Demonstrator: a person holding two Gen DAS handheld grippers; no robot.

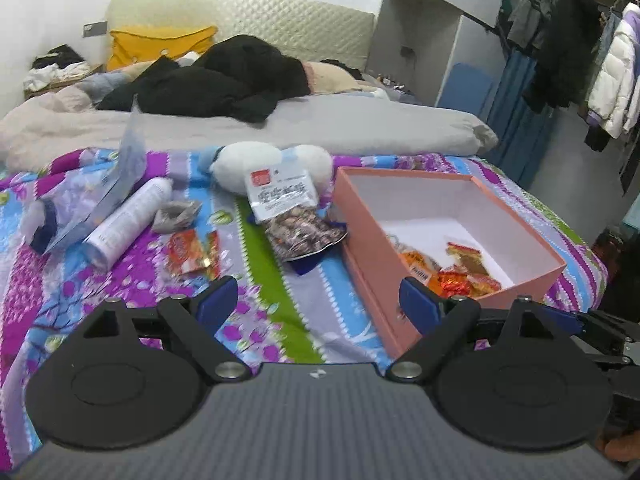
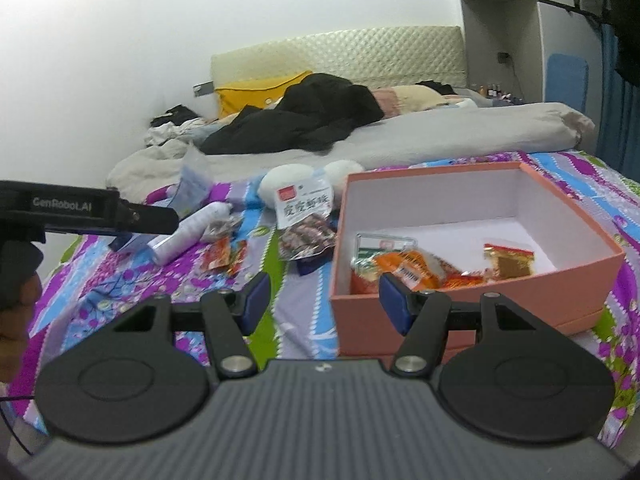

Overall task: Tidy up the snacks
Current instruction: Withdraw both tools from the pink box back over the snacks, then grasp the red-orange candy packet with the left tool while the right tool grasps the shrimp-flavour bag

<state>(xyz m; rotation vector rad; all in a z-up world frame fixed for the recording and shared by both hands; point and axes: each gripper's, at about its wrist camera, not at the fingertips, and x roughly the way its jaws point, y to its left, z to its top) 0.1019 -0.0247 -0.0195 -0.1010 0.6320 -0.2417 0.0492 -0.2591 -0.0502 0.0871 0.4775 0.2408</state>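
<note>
A pink open box (image 1: 372, 256) (image 2: 400, 312) sits on the bedspread and holds several orange and red snack packets (image 1: 452, 276) (image 2: 416, 268). A large white-labelled snack bag (image 1: 288, 208) (image 2: 306, 220) lies left of the box. A small orange packet (image 1: 192, 256) (image 2: 222, 258) lies further left. My left gripper (image 1: 318, 304) is open and empty above the bedspread, beside the box's near corner. My right gripper (image 2: 322, 302) is open and empty at the box's near left corner. The left gripper's body shows in the right wrist view (image 2: 92, 212).
A white tube (image 1: 128, 220) (image 2: 188, 232), a crumpled wrapper (image 1: 176, 216), a clear plastic bag (image 1: 128, 160) and a white plush toy (image 1: 260, 160) (image 2: 288, 180) lie on the colourful bedspread (image 1: 260, 312). Grey duvet and black clothes lie behind. Clothes rack at right.
</note>
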